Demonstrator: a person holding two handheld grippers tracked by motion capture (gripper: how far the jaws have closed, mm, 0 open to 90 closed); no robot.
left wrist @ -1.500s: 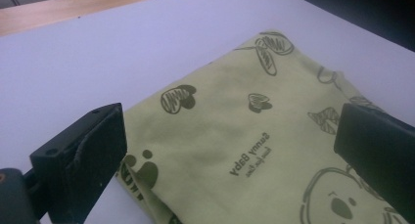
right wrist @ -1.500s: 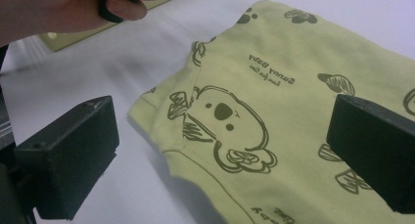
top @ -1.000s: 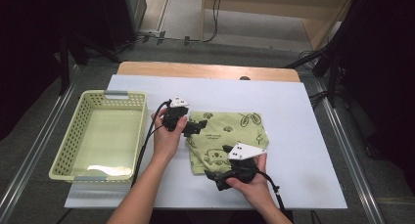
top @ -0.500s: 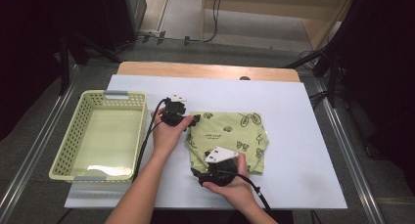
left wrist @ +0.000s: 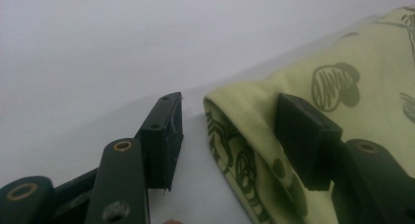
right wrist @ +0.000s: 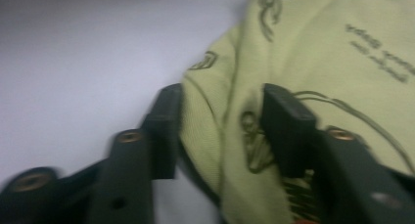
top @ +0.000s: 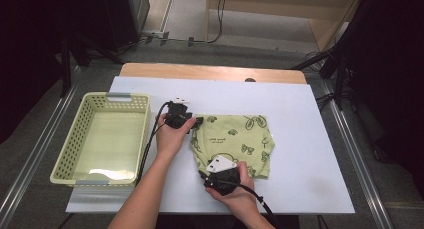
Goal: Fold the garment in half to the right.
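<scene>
A light green cloth (top: 235,136) with dark printed figures lies folded flat on the white table (top: 300,114). My left gripper (top: 196,123) is at the cloth's far left corner. In the left gripper view its jaws (left wrist: 232,106) have just been closing and straddle the folded edge. One pad rests on top of the cloth and the other stands on the table, a gap away from the fold. My right gripper (top: 209,170) is at the near left corner. Its jaws (right wrist: 222,101) have just been closing, and bunched cloth (right wrist: 342,53) fills the space between the pads.
A pale yellow-green plastic basket (top: 107,96) stands on the table's left end, a little left of my left hand. Black cables trail from both grippers toward the near edge. Bare white table lies right of and beyond the cloth.
My right gripper has slid left along the cloth's near edge to its left corner and come down. My left gripper has settled onto the far left corner. Both pairs of jaws have narrowed.
</scene>
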